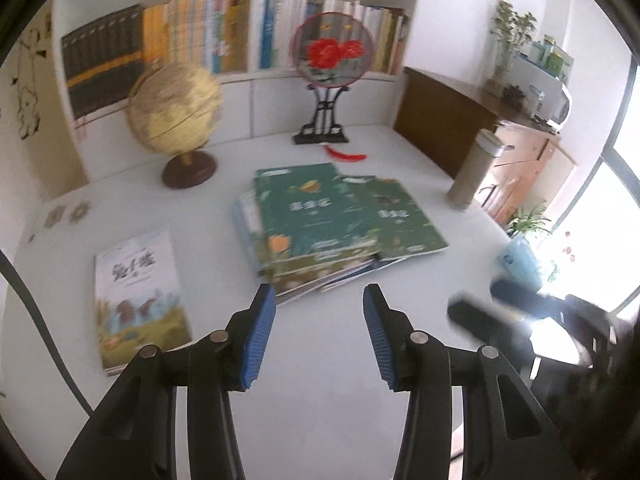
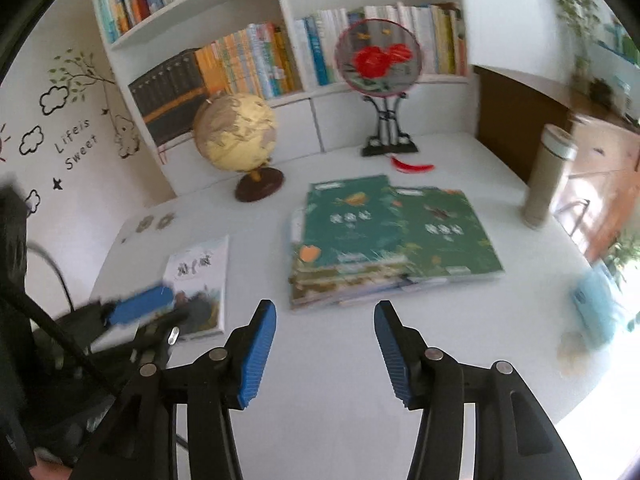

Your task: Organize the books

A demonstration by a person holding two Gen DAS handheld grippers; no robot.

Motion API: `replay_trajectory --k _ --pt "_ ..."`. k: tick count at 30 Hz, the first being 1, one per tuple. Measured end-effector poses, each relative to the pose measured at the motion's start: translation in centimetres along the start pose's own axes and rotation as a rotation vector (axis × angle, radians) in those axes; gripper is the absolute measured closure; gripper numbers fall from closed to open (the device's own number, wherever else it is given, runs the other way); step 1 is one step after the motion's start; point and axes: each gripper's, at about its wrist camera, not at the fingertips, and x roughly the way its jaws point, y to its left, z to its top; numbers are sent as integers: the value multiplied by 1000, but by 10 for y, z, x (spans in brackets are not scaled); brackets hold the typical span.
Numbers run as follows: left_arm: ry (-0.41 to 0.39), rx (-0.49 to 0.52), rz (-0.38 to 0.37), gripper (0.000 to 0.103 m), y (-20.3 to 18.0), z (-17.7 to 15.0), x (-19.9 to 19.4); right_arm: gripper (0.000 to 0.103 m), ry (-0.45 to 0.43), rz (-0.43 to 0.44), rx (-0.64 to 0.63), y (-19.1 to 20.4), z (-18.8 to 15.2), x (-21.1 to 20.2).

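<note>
1. Stack of green-covered paperback books (image 1: pixel 316 236) lies mid-bench on the white bench (image 1: pixel 320 420); top cover dark green w/ an orange butterfly, white title lettering, orange flower at a lower corner; print too blurred to read.
2. Second green-covered book (image 1: pixel 400 220) lies just beside the top one, to its right, overlapping the stack and sticking out past it; same green leafy pattern; pale blue and white page edges and spines of lower books show at the stack's left and front sides.
3. Single pale-covered picture book (image 1: pixel 136 292) lies flat, well apart from the stack, to its left; white upper half w/ dark brush-style title, green-brown illustration below.
4. Left gripper (image 1: pixel 320 332): blue ribbed pads apart, nothing between them, released; hangs above bare bench, near the stack's front edge, not touching.
5. Right gripper (image 2: pixel 324 344): blue pads likewise apart, empty, released; above bare bench in front of the stack.
6. Behind the stack: beige globe on a dark wood base (image 1: pixel 176 116); round red-flower embroidered fan on a black stand (image 1: pixel 330 60) w/ a red tassel on the bench; tall beige cylinder flask w/ white lid (image 1: pixel 476 168) to the right.
7. White bookshelf (image 2: pixel 280 12) at the back, filled w/ upright books.
</note>
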Motion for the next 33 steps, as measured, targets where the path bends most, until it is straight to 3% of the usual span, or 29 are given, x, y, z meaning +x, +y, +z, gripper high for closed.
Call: replay_trajectory --k 4,13,20,26,33 --pt "12 9 19 60 -28 9 10 53 -10 -97 -38 -15 -18 -18" --pt "56 -18 6 60 -51 19 42 49 15 -156 -53 -49 -40 -25" --pt "104 -20 7 56 -39 42 98 49 74 -149 -14 -81 -21 25" --pt "107 -63 16 56 -15 64 127 49 100 -144 -12 -97 22 63" --pt "94 -65 25 56 -11 87 152 49 86 -133 -1 -107 33 75"
